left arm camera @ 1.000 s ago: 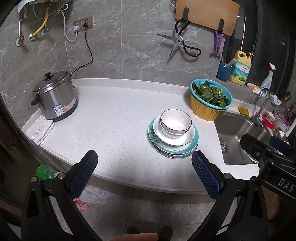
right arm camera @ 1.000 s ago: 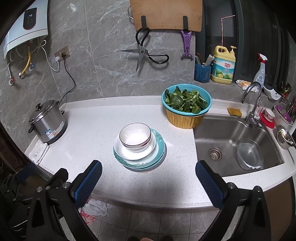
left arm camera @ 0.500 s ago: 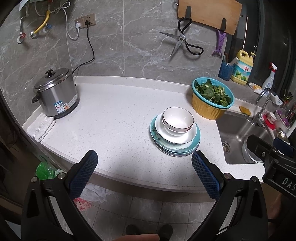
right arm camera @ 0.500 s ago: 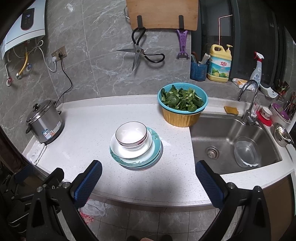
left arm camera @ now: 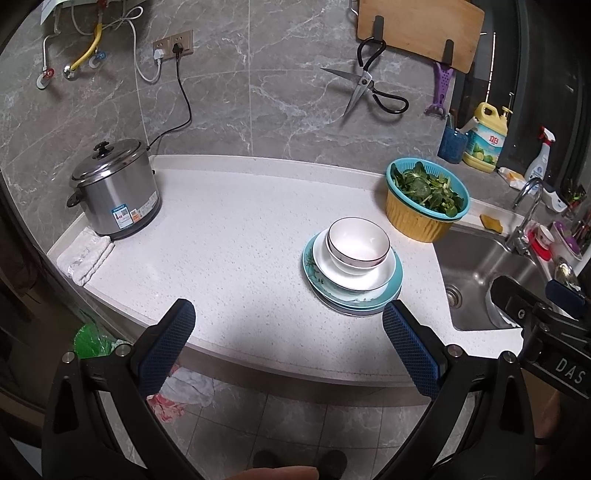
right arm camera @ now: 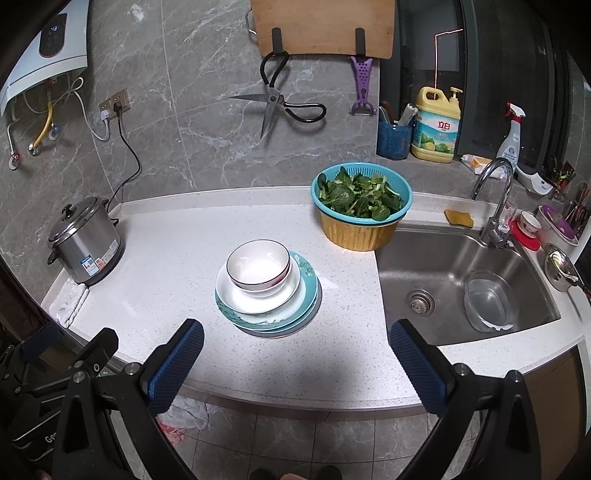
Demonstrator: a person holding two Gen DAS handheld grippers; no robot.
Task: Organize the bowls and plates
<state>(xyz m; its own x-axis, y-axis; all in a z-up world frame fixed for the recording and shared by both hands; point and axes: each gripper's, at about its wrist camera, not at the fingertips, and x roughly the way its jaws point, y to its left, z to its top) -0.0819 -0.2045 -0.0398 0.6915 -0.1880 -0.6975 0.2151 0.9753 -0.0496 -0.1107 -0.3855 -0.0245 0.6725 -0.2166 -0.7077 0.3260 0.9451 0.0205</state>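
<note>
Both the left tongs (left arm camera: pixel 286 334) and right tongs (right arm camera: pixel 295 356) are spread wide and empty at the surface's (right arm camera: pixel 177 243) near edge. A white bowl (right arm camera: pixel 258 267) tops the stacked plates (right arm camera: pixel 266 308), beside a basket of greens (right arm camera: pixel 361 205).

- You are looking at a home kitchen: a white speckled countertop (right arm camera: pixel 177 258) runs along a grey marble-tiled wall.
- A steel sink (right arm camera: pixel 454 266) with a tap (right arm camera: pixel 495 206) sits at the right.
- A rice cooker (left arm camera: pixel 116 192) is plugged into a wall socket.
- A cutting board (right arm camera: pixel 321 27) and scissors (right arm camera: pixel 277 103) hang above; a basket of greens (right arm camera: pixel 360 194) and a detergent bottle (right arm camera: pixel 437 125) stand nearby.
</note>
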